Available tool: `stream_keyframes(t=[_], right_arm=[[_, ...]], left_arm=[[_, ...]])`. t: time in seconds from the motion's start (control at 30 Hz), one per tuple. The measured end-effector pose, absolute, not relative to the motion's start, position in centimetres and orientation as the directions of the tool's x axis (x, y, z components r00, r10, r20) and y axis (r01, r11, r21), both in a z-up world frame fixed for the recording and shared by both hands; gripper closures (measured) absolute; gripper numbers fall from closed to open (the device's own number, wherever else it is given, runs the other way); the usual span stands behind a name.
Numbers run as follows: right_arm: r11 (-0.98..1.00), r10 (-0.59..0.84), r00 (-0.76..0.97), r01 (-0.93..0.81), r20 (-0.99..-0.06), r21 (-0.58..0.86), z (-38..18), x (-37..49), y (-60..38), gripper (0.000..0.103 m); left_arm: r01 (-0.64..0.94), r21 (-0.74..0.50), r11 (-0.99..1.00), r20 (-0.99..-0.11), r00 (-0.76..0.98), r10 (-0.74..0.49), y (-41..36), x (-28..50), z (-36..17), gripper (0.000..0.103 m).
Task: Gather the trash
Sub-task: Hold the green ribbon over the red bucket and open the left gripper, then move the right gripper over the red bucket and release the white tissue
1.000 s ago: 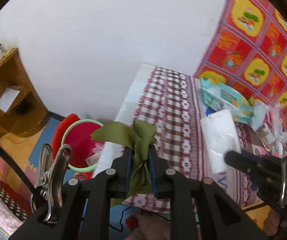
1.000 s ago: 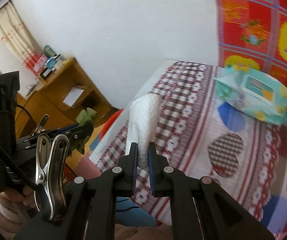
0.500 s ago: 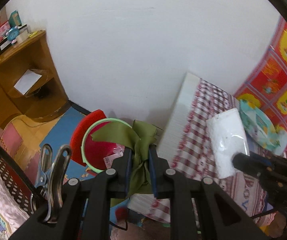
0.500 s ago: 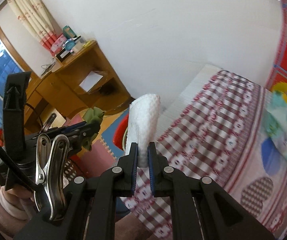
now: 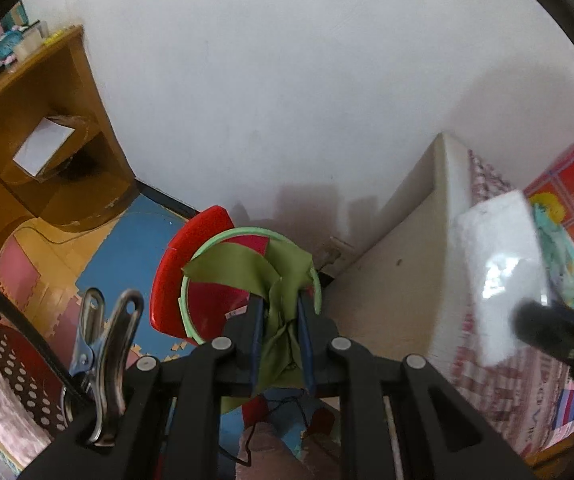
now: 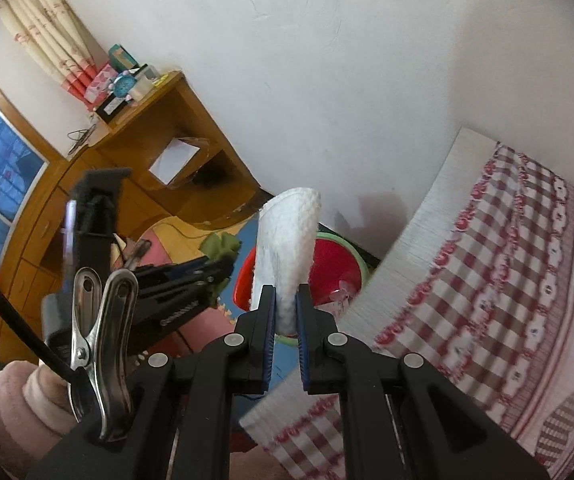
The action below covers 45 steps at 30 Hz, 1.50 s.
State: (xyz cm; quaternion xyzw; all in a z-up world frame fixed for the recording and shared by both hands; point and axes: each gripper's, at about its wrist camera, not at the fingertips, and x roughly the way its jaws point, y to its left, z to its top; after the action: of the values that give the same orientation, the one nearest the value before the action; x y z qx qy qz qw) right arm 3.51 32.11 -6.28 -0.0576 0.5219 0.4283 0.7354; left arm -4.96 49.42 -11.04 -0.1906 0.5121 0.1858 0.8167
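Note:
My left gripper (image 5: 280, 308) is shut on a crumpled olive-green scrap (image 5: 271, 272) and hangs right over the red trash bin with a pale green rim (image 5: 207, 304) on the floor. My right gripper (image 6: 285, 300) is shut on a white textured paper tissue (image 6: 287, 240) that stands up between its blue pads. In the right wrist view the bin (image 6: 335, 264) shows behind the tissue, with the left gripper (image 6: 223, 270) and its green scrap (image 6: 221, 246) to its left. The white tissue (image 5: 495, 272) also appears at the right of the left wrist view.
The bed with a red checked cover (image 6: 507, 280) stands right of the bin, its pale side (image 5: 399, 272) close to the rim. A wooden desk (image 5: 27, 152) fills the left corner against the white wall. Coloured foam mats (image 5: 127, 248) cover the floor. A pink sleeve (image 6: 11, 408) is at lower left.
Both grippers have swung left off the bed toward the floor, each keeping its piece of trash. The bin has come from the lower left to directly under the left gripper.

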Motion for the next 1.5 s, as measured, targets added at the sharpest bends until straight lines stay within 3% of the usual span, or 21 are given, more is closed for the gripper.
stream_keyframes(t=[0.57, 0.8, 1.5], right_arm=[[0.712, 0.489, 0.101, -0.621, -0.867, 0.329, -10.4, 5.0, 36.1, 0.092], [0.727, 0.476, 0.103, -0.605, -0.873, 0.325, -11.1, 5.3, 38.1, 0.092], [0.718, 0.464, 0.073, -0.615, -0.883, 0.327, -13.4, 4.5, 39.8, 0.092]], left_arm=[[-0.450, -0.183, 0.874, -0.941, 0.339, -0.022, 53.7, -1.4, -21.2, 0.085], [-0.444, -0.181, 0.878, -0.948, 0.317, -0.035, 54.2, -0.5, -22.1, 0.071], [-0.461, -0.198, 0.865, -0.951, 0.305, -0.055, 55.0, -1.3, -21.6, 0.049]])
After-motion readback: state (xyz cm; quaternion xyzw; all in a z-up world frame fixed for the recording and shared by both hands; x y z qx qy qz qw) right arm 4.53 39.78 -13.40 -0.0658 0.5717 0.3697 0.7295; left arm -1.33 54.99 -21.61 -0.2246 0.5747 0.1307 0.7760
